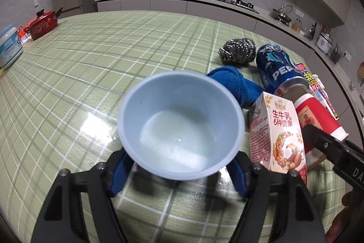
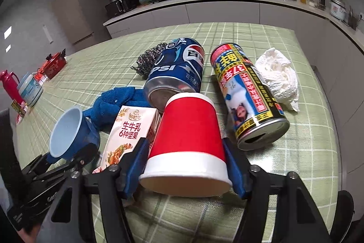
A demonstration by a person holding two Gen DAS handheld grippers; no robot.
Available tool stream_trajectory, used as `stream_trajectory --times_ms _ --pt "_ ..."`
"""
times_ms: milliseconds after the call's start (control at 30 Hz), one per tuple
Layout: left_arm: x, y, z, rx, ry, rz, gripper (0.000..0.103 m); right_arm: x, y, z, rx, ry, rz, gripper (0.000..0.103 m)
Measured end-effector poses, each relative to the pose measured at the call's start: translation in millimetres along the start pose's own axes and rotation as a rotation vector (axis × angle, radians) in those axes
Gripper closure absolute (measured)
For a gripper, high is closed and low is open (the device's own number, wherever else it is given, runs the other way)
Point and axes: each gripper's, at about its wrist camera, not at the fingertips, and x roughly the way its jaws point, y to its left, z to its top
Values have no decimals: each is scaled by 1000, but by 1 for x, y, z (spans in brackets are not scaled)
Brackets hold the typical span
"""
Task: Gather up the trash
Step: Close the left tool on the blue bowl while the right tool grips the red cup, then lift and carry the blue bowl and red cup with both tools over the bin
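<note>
The step in hand looks like the pick-up of two pieces at once. Nearest, the right gripper (image 2: 185,165) has its blue pads against both sides of the red cup (image 2: 186,129), which lies tipped with its white rim toward the camera; I judge it grasped. The left gripper (image 1: 179,171) likewise straddles the blue bowl (image 1: 179,126), its pads at the base; contact looks made, though the bowl hides the pads' inner faces.

Taking the red cup as landmark: the milk carton (image 2: 129,131) stands just left of it, touching or nearly so; the blue cloth (image 2: 113,101) lies beyond the carton. The Pepsi can (image 2: 177,70) lies just behind the cup, a steel scourer (image 2: 150,58) behind that. The tall can (image 2: 248,95) lies to the right, the crumpled tissue (image 2: 277,76) farther right.

Next, both need lifting clear without knocking the carton, then carrying to a bin, which is not in view.
</note>
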Motion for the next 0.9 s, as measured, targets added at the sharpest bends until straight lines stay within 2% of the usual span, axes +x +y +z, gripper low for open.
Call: stream_trajectory --times_ms 67,300,600,900 --pt "-5 0 -1 3 -16 -2 29 -2 1 -1 -10 -1 7 44" --pt "-26 -5 -6 21 -63 14 29 -14 4 -8 -48 -18 5 46" --pt "-48 -18 -24 11 -74 22 29 -35 2 -16 -108 -40 -10 47" --pt "-73 -47 -46 20 -82 24 29 -64 -12 -30 -144 -63 -6 48"
